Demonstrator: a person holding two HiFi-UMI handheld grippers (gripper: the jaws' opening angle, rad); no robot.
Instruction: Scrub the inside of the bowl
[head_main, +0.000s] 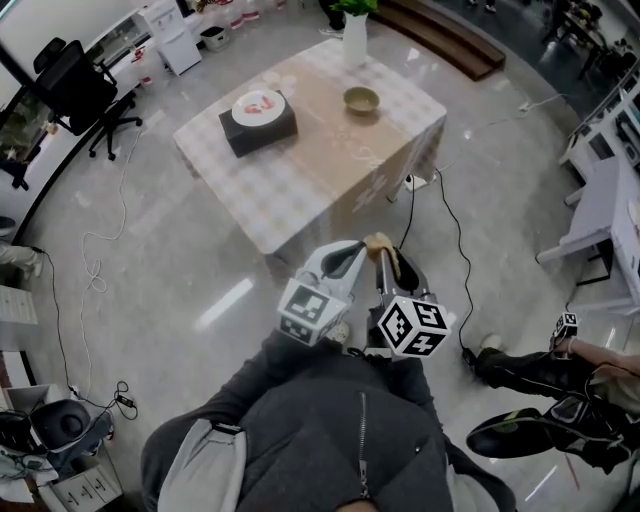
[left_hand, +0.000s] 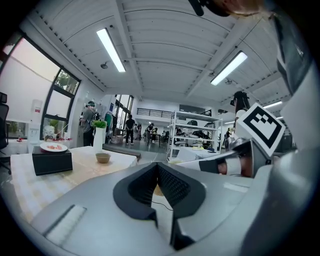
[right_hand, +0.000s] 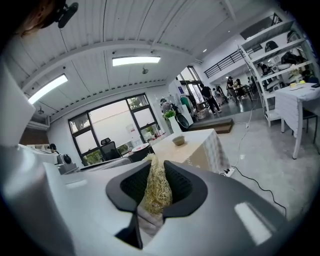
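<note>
A small tan bowl stands on the far right part of the checked table; it also shows far off as the bowl and the bowl. My right gripper is held close to my body, well short of the table, shut on a straw-coloured loofah scrubber that sticks up between its jaws. My left gripper hangs beside it, shut with nothing between its jaws; the same gripper shows its pads pressed together.
A black box with a white plate of food sits on the table's left. A white vase stands at the far edge. Cables trail over the floor. An office chair stands far left; a person's legs lie at right.
</note>
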